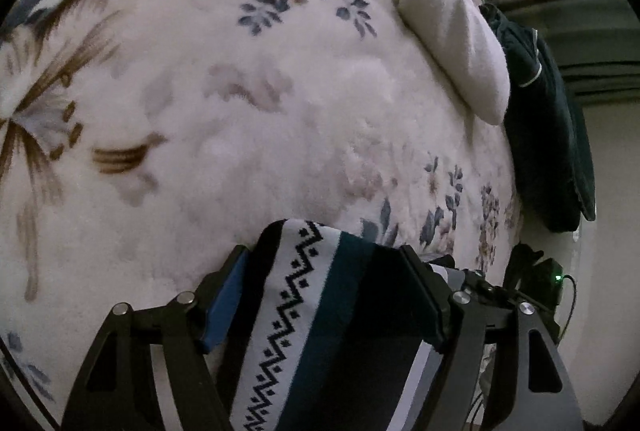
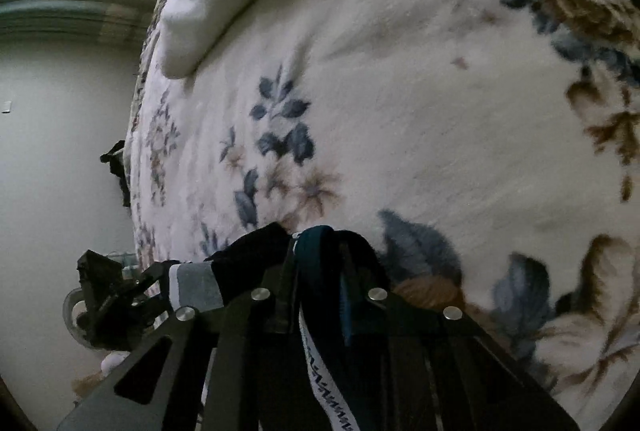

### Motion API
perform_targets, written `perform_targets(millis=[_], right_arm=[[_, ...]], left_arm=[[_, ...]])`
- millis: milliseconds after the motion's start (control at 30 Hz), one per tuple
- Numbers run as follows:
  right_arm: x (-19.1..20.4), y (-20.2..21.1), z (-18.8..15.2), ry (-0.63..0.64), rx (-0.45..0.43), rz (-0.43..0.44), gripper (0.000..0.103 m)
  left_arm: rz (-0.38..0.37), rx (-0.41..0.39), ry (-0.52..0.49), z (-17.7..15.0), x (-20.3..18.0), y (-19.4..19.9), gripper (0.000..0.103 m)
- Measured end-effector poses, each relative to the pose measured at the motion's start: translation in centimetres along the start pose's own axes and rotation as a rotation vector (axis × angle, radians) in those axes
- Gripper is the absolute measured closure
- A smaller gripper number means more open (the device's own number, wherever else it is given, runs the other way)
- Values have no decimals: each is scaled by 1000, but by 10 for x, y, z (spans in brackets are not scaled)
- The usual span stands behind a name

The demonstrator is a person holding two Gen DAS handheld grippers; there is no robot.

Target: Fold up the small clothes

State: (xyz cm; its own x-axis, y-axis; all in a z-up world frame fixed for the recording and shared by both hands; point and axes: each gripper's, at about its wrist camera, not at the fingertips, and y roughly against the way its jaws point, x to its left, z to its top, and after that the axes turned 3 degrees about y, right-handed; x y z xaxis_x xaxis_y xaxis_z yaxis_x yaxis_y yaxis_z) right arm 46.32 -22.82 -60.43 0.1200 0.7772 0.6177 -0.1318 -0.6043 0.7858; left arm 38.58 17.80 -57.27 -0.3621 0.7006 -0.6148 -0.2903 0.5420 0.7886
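- Fleece blanket [image 1: 280, 91], white with blue and brown flowers, covers the bed and gives a soft, slightly yielding surface to fold on.
- The patterned garment [image 1: 320, 311], banded in black, white zigzag and teal, hangs between the two claws just above the blanket's near part.
- The left gripper [image 1: 324, 295] stands wide with the garment's broad band across the gap; its pads seem to bear on the cloth's edges, so I judge it a grip.
- The right gripper [image 2: 316, 271] is pinched nearly closed on a bunched teal and black fold of the same garment.
- To do this step well, I would keep both holds level and the cloth taut between them, then lay it down flat before any fold, so that no crease gets trapped.
- Open blanket lies ahead of both claws, with plenty of room to spread.
- A white folded towel [image 1: 452, 39] lies well apart near the far edge, with a dark garment [image 1: 540, 111] beside it at the bed's border.
- The bed's edge runs close on the inner side of both claws, so the cloth should go down away from it.
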Motion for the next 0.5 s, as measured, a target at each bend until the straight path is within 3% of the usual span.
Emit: perform_targets(millis=[133,200,300,333,367,433,500], right_arm=[[-14,-10,0,-40,35,-8,86],[-21,-16,3,-85,84,47,83],[-35,-14,4,-144,171,151,61],[-38,-13,2,-138,188,166,47],[-40,-12,-2,-125,219,178,43],[-49,-14,-15,-103,290,192,42],[-59,-20,-34,-90,369,195,42]], left_arm=[[-30,-3,30,-2,6,9,31],[-55,-15,50,-5,9,21,31],[-111,-23,91,-17,17,36,31],[-133,-14,109,-26,23,41,31],[-142,-8,125,-32,27,42,29],[-158,4,153,-45,36,43,22],[-162,29,172,-58,47,38,22]])
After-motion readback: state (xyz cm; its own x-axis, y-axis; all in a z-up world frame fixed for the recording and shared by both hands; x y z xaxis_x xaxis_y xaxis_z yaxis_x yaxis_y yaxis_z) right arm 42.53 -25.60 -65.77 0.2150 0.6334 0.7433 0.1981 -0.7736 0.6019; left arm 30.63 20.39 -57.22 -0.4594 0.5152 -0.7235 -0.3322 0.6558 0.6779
